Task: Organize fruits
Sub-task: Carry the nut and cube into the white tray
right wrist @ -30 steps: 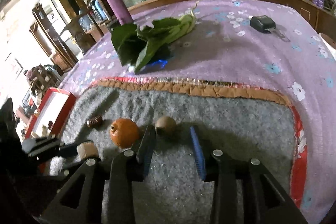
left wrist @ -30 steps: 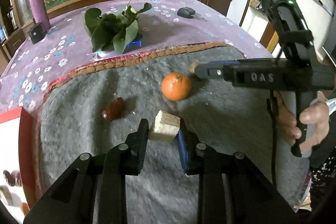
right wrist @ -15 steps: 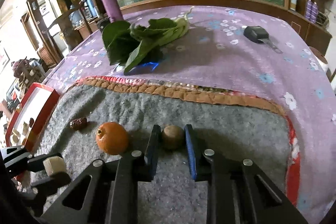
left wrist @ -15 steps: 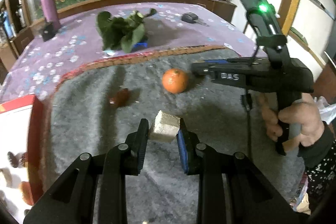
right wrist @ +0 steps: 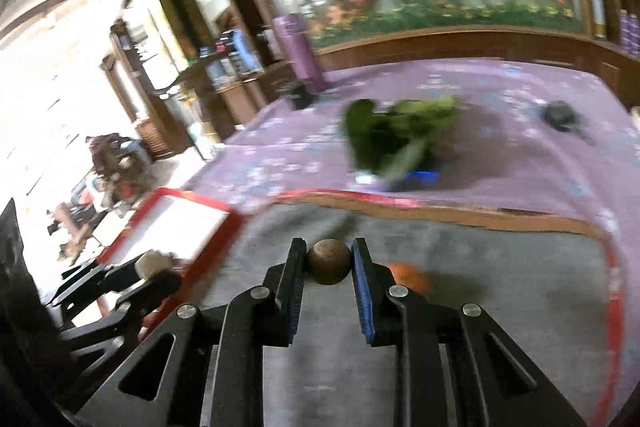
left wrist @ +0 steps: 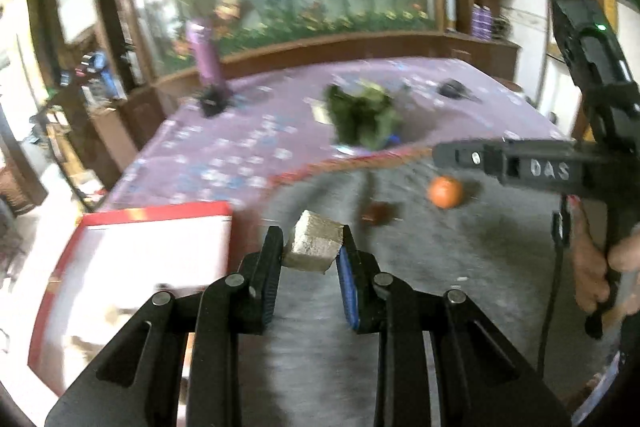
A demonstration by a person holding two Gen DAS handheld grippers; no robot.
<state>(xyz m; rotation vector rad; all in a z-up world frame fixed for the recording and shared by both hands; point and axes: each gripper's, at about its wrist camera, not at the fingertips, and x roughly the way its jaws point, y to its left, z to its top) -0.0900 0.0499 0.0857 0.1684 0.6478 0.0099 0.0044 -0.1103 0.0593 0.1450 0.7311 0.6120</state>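
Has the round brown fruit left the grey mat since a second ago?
Yes. The right claw is shut on the brown fruit, carrying it above the grey mat toward the red tray.

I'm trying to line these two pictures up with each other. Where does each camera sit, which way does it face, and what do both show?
Left wrist: on the left gripper, looking forward and down past a clamped tan block; the right gripper's body and a hand show at right.
Right wrist: on the right gripper, looking forward and down past a clamped brown round fruit; the left gripper shows at lower left.
Shared: orange, red-rimmed tray, leafy greens, purple bottle.
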